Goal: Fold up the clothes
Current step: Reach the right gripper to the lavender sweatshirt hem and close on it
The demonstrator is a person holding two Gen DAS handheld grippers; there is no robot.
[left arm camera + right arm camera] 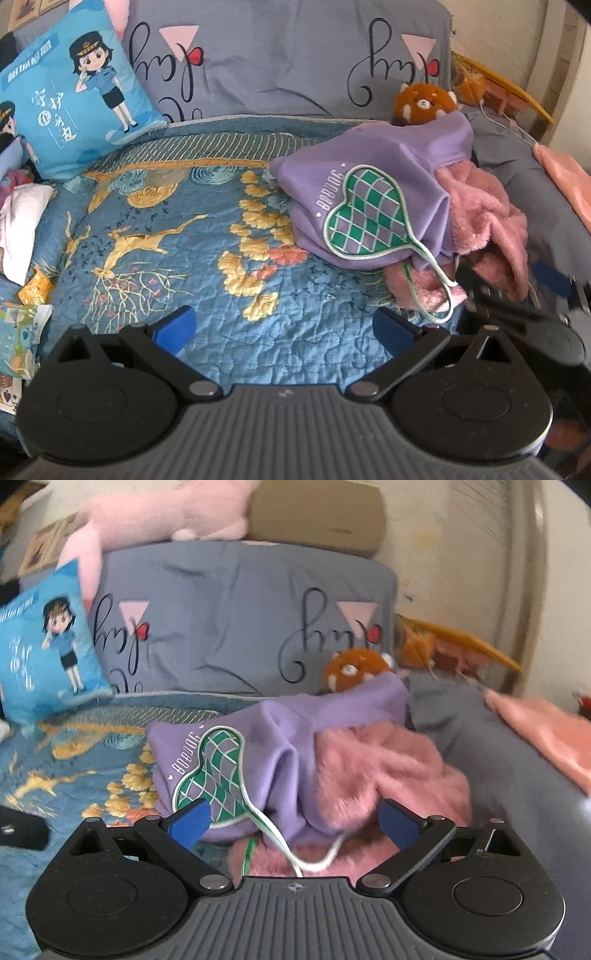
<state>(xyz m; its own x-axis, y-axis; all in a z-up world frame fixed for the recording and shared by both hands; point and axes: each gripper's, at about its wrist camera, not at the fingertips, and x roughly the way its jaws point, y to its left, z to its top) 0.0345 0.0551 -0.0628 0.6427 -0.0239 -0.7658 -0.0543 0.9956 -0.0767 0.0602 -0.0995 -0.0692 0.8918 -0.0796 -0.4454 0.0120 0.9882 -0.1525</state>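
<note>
A crumpled purple garment point(373, 177) with a green checked heart patch lies on the blue patterned quilt point(207, 236), draped over a fluffy pink garment point(491, 229). My left gripper point(284, 328) hovers over bare quilt to the left of the pile, its jaws wide apart with nothing between them. The right gripper point(517, 299) shows as a dark blur at the pile's right edge. In the right wrist view the purple garment point(266, 746) and the pink garment point(388, 771) fill the middle, and my right gripper point(295, 823) stands open, its blue fingertips point(190, 821) at the pile's near edge without pressing on it.
A grey pillow point(280, 62) and a blue cartoon cushion point(77, 92) line the headboard. A red panda plush point(424, 101) sits behind the pile. Snack packets point(26, 317) and white cloth point(22, 225) lie at the left edge. A salmon cloth point(546, 731) lies on the right.
</note>
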